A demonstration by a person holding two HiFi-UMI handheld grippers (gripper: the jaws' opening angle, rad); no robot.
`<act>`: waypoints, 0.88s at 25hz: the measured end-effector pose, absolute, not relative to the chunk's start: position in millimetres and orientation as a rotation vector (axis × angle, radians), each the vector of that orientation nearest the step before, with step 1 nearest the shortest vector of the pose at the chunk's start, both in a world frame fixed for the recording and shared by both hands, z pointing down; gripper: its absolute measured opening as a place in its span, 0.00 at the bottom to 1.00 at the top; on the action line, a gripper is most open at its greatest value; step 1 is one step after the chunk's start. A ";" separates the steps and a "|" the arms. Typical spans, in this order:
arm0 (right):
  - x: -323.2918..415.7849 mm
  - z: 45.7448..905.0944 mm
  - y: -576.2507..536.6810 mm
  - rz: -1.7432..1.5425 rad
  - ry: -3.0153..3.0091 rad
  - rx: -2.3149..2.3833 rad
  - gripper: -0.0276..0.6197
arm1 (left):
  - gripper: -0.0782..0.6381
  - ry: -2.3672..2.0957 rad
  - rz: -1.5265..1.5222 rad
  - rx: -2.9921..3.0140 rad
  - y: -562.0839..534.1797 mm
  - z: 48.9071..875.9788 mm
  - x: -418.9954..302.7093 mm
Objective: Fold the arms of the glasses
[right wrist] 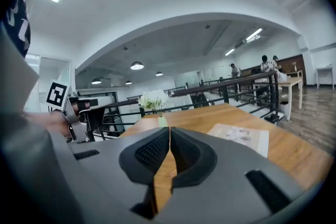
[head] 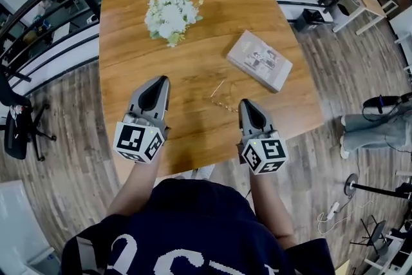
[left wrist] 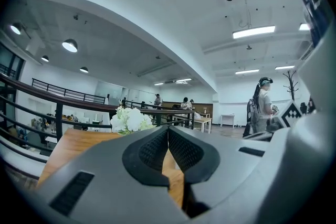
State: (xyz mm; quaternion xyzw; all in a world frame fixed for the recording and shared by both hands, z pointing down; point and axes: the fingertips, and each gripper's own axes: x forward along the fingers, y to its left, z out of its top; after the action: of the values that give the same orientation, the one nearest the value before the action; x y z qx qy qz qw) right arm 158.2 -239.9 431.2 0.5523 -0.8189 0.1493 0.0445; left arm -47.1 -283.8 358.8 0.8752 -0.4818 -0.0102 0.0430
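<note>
Two grippers are held over the near half of a wooden table (head: 129,61), one in each of the person's hands.

1. Left gripper (head: 163,80): positioned near the left of centre, pointing toward the far edge. In the left gripper view, the two ribbed pads (left wrist: 156,148) meet along a single seam with nothing between them. The jaws are closed and empty.
2. Right gripper (head: 245,103): positioned nearer the person and to the right. In the right gripper view, its pads (right wrist: 157,149) also meet at the tips with nothing gripped. The jaws are closed and empty.
3. Glasses (head: 222,103): a thin gold-coloured frame lying on the table between the two grippers, closer to the right one. One arm (head: 219,87) angles away toward the far side. The right gripper tip is just beside the frame's right end; contact cannot be confirmed. Neither gripper view shows the glasses.
4. Other items: a bunch of white flowers (head: 172,16) stands on the far left part of the table. A book (head: 259,60) lies flat at the right, beyond the right gripper. A dark railing (head: 51,3) runs round the far side of the table.
</note>
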 end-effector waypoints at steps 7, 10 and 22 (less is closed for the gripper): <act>145.8 551.7 -239.9 1.049 -2.334 1.742 0.09 | 0.13 -1.484 0.037 2.634 -289.0 385.4 -47.6; 143.3 583.3 -239.6 1.457 -2.253 1.839 0.09 | 0.13 -1.484 0.065 2.614 -290.1 395.7 -48.4; 148.7 629.9 -261.0 2.421 -1.958 2.159 0.29 | 0.13 -1.473 0.152 2.596 -282.0 412.6 -57.7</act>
State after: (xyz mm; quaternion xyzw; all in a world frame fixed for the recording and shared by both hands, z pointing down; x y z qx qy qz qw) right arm 148.7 -261.0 629.9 0.5402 -0.4901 0.6058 -0.3179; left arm -57.7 -282.0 412.6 0.8661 -0.4915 0.0508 0.0762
